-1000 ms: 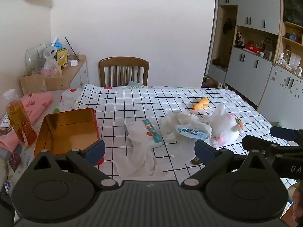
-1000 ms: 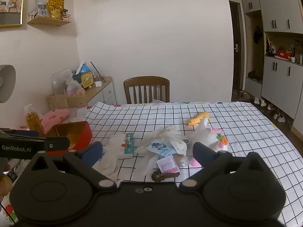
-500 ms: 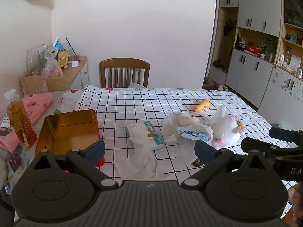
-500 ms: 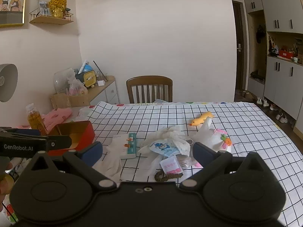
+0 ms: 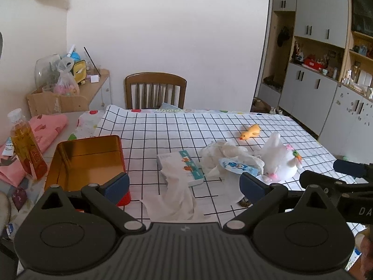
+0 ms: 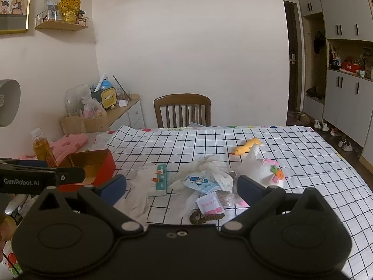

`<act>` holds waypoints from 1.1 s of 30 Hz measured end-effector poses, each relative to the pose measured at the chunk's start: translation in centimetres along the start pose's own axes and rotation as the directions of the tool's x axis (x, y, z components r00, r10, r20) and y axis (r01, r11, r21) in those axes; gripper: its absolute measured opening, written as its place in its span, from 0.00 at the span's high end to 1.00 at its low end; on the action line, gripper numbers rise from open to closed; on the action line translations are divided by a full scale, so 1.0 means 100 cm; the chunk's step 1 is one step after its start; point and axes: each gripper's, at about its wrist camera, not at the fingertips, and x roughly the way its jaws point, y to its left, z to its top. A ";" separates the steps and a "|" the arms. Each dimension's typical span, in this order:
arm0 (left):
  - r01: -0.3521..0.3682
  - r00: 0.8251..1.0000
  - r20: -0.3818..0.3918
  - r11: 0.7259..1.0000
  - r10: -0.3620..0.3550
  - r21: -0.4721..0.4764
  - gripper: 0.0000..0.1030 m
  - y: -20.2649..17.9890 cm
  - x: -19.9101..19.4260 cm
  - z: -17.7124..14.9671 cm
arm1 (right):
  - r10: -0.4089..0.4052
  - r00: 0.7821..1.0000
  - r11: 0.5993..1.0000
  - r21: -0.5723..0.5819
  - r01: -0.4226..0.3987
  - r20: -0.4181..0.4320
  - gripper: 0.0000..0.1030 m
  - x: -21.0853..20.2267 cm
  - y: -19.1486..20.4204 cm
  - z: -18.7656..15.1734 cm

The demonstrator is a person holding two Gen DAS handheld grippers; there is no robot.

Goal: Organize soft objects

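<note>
crumpled tissue [image 5: 177, 193] nearer; boxy tin [image 5: 88, 161]

A lived-in home dining room: a brown wooden slat-back chair [image 6: 182, 110] stands at the far edge of a bench covered in a white black-grid cloth [image 6: 291, 154], grey built-in cupboards [image 5: 310, 98] hold household clutter, shoes [image 6: 335, 135] line the floor, and gold-framed family pictures [image 6: 14, 4] hang on the wall.

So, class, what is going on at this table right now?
A person holds two grippers above a checked tablecloth; nothing is gripped yet. The left gripper and right gripper both have open jaws. Ahead lie a white plush toy, a crumpled white cloth, a yellow rubber duck and an open red tin box, unsorted.
</note>
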 end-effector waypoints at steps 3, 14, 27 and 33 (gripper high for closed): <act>0.001 1.000 -0.001 1.000 -0.001 0.005 0.01 0.000 0.000 0.000 | -0.001 1.000 1.000 -0.001 0.001 0.001 0.02 0.000 0.000 0.000; -0.012 1.000 -0.015 1.000 0.012 0.016 0.01 0.000 0.003 0.001 | -0.011 1.000 1.000 0.002 0.011 0.003 0.02 0.000 0.001 0.000; 0.003 1.000 0.004 1.000 -0.003 0.004 0.00 0.001 0.006 0.006 | -0.023 1.000 1.000 0.001 0.023 0.007 0.02 0.001 0.000 0.000; 0.015 1.000 -0.016 1.000 -0.016 -0.023 0.00 0.001 0.018 0.009 | -0.036 0.999 0.999 0.001 0.036 0.000 0.02 0.005 -0.002 0.001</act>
